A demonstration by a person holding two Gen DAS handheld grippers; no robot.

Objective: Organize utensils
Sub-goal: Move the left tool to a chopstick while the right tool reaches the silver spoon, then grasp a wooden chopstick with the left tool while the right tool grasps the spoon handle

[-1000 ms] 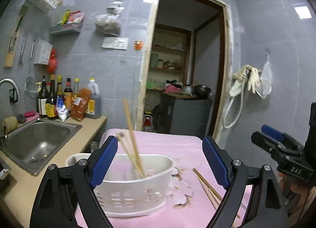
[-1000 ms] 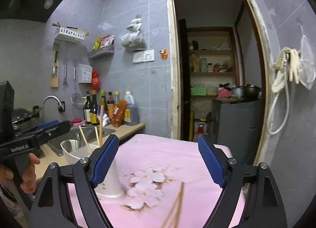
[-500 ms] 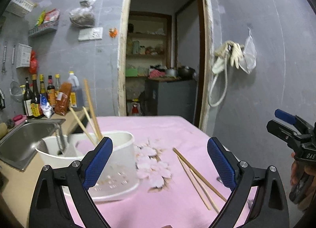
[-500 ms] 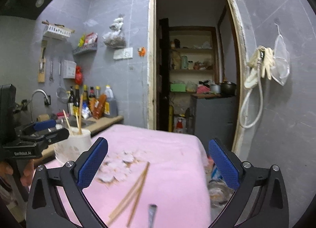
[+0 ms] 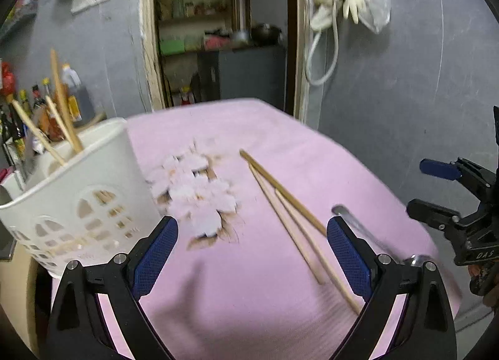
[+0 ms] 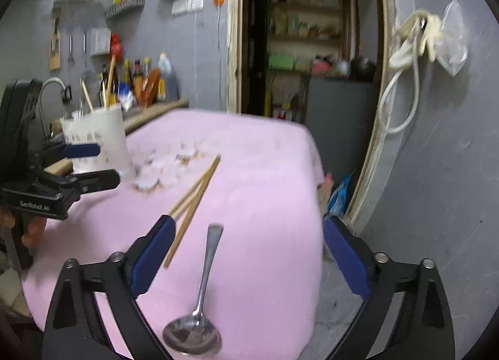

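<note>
Holder (image 5: 78,204), left of left tool (image 5: 252,254): several chopsticks stowed. Pending on counter (image 5: 249,297): two chopsticks (image 5: 280,201) ahead; spoon (image 6: 199,294) between right tool (image 6: 246,254) fingers. Both tools wide, empty.

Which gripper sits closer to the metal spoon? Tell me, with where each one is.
Right. The right gripper hovers open directly above the spoon, which lies between its fingers. The left gripper is over the chopsticks, with the spoon off beyond its right finger.

Loose chopsticks (image 5: 282,201): two. Spoon (image 6: 202,291): one. Holder (image 5: 78,197): one.
</note>
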